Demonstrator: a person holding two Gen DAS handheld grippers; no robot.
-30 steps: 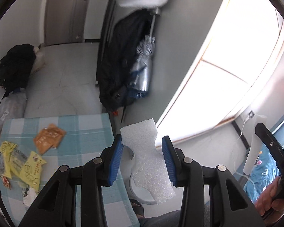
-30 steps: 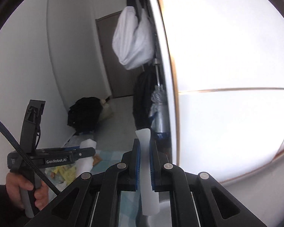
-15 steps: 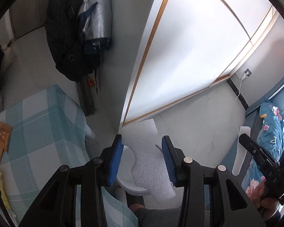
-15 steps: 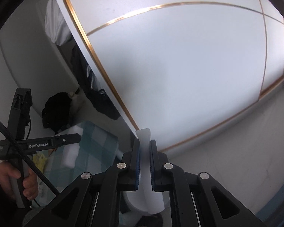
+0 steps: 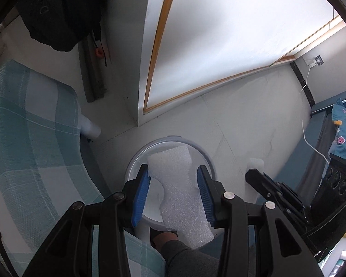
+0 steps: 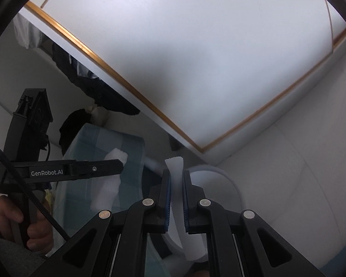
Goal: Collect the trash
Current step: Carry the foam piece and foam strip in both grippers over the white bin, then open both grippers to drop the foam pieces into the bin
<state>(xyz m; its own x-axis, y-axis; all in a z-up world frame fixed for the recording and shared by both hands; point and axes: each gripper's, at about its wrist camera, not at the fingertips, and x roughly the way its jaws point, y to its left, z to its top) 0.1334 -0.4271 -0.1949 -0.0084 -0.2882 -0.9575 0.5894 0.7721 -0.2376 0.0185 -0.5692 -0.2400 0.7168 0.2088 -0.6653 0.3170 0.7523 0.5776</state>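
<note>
My left gripper points steeply down, shut on a chunky white foam piece that hangs over a round white bin on the floor. My right gripper is shut on a thin white foam strip, just left of the bin. In the right wrist view, the left gripper shows at the left with its foam piece. The right gripper enters the left wrist view at the right, the foam strip's tip beside the bin.
A table with a teal checked cloth stands left of the bin, its white leg close by. A white wardrobe door with gold trim rises behind. A bed and white cable lie right. My leg is below.
Both grippers have sunk and tipped downward, from facing the room and wardrobe to hanging over the bin. Each still holds its foam the same way.
</note>
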